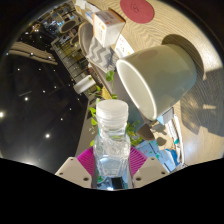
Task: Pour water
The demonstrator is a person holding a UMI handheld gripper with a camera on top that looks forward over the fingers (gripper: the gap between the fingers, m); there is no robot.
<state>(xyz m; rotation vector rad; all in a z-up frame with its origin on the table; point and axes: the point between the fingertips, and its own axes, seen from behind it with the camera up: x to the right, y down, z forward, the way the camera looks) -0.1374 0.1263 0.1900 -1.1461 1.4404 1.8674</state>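
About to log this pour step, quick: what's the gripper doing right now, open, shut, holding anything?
Gripper: shut on the water bottle, jaws pressing it from both sides, its open mouth just below the tilted grey-green cup.

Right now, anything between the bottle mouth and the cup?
Nothing visible. The gripper is shut on the clear bottle, whose open mouth sits just below the rim of the tilted white cup, with no object between them.
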